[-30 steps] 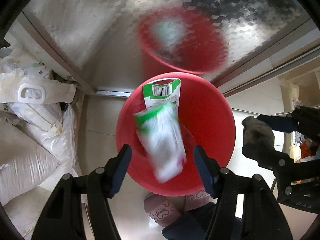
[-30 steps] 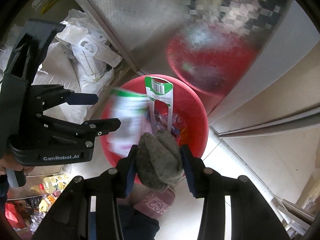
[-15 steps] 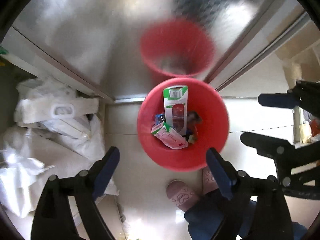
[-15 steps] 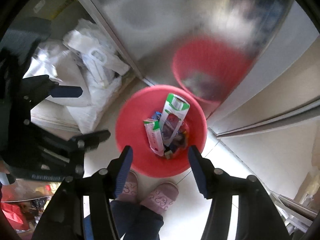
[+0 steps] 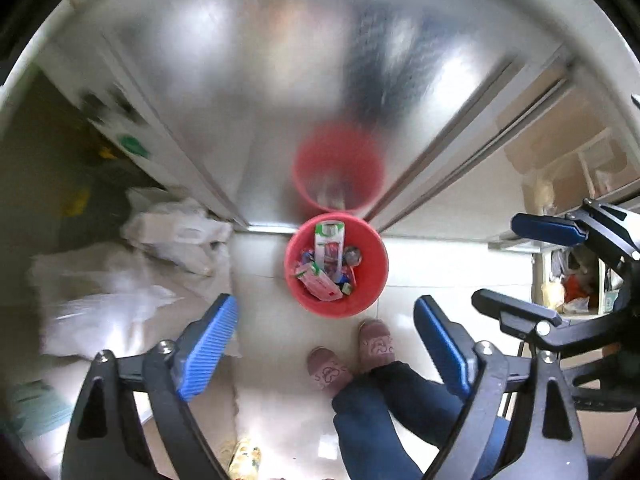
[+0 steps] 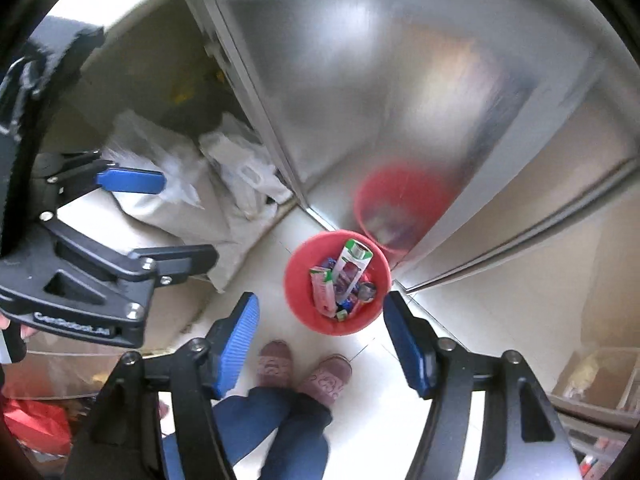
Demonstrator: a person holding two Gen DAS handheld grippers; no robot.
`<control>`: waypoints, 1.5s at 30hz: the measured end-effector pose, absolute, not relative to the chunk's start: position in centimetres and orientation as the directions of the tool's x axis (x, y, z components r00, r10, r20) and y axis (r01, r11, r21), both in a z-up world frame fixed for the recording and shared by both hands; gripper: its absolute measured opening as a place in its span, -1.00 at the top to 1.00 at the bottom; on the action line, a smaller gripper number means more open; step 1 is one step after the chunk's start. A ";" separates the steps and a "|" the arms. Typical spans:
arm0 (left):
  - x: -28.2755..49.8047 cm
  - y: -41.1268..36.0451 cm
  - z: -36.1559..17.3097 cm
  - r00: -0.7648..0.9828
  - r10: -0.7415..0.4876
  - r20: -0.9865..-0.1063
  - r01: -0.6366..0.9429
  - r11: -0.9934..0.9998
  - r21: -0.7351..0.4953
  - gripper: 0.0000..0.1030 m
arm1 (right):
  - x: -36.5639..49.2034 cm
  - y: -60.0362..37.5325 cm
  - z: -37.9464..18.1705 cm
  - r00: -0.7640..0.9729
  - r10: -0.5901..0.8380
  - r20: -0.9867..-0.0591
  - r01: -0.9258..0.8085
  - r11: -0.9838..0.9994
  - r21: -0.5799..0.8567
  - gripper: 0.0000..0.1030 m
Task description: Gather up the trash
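Note:
A red trash bin (image 5: 370, 280) stands on the pale tiled floor against a shiny metal door; it also shows in the right wrist view (image 6: 300, 300). Inside lie a tall green-and-white carton (image 5: 329, 242), a small pink-and-green pack (image 5: 316, 282) and several wrappers. The carton (image 6: 354, 260) and pack (image 6: 323, 290) show in the right wrist view too. My left gripper (image 5: 325, 326) is open and empty, high above the bin. My right gripper (image 6: 320, 326) is open and empty, also high above it. Each gripper shows in the other's view: the right one (image 5: 532, 268), the left one (image 6: 160, 220).
The person's feet in pink slippers (image 5: 348, 354) stand just in front of the bin. White sacks and bags (image 5: 132, 276) are piled to the left. The metal door (image 5: 320, 80) reflects the bin. Shelves with clutter (image 5: 576, 284) stand at the right.
Both grippers let go of their trash, the pack and a grey wad, which dropped into the bin. Both grippers then rose well above the bin, so it looks much smaller now.

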State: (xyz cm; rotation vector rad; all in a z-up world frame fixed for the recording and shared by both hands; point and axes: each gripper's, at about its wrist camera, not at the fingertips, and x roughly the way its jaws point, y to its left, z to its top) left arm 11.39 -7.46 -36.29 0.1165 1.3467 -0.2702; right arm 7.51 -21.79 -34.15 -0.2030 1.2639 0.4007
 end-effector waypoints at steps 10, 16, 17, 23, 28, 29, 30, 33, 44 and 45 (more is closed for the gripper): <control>8.4 -6.9 -21.3 0.341 -0.024 -0.940 0.113 0.993 0.016 -1.00 | 6.3 -22.8 -20.3 0.363 0.171 -0.916 -0.418 0.909 0.004 -0.35; 6.7 -7.1 -15.5 0.424 0.041 -0.904 0.059 0.996 0.073 -1.00 | 6.0 -22.9 -15.4 0.428 0.222 -0.876 -0.454 0.891 0.004 -0.59; 6.3 -7.1 -14.5 0.442 0.056 -0.895 0.044 0.996 0.084 -1.00 | 5.8 -23.0 -14.5 0.443 0.231 -0.866 -0.459 0.888 0.003 -0.69; 4.6 -6.9 -10.8 0.521 0.139 -0.842 -0.017 0.988 0.153 -1.00 | 3.9 -23.2 -10.4 0.532 0.231 -0.815 -0.438 0.899 -0.031 -0.99; 1.8 -7.2 -7.5 0.593 0.137 -0.793 0.011 0.984 0.178 -1.00 | 2.1 -22.7 -7.2 0.611 0.226 -0.759 -0.415 0.907 -0.065 -0.99; 1.3 -7.0 -6.8 0.603 0.122 -0.788 0.012 0.987 0.162 -1.00 | 1.6 -22.8 -6.9 0.626 0.220 -0.749 -0.404 0.912 -0.070 -0.99; 0.8 -6.8 -6.3 0.610 0.102 -0.786 0.016 0.990 0.140 -1.00 | 1.1 -22.8 -6.4 0.638 0.213 -0.740 -0.391 0.918 -0.072 -0.99; -1.2 -6.4 -4.3 0.643 0.055 -0.764 0.020 0.996 0.088 -1.00 | -0.9 -23.2 -5.0 0.662 0.201 -0.722 -0.359 0.931 -0.070 -0.99; -8.5 -4.9 0.3 0.724 0.011 -0.689 0.026 0.999 0.043 -1.00 | -8.0 -22.3 -0.3 0.755 0.152 -0.637 -0.280 0.954 -0.104 -0.99; -9.0 -5.0 0.5 0.725 0.005 -0.689 0.031 0.999 0.040 -1.00 | -8.3 -22.3 -0.4 0.758 0.147 -0.636 -0.276 0.955 -0.108 -0.99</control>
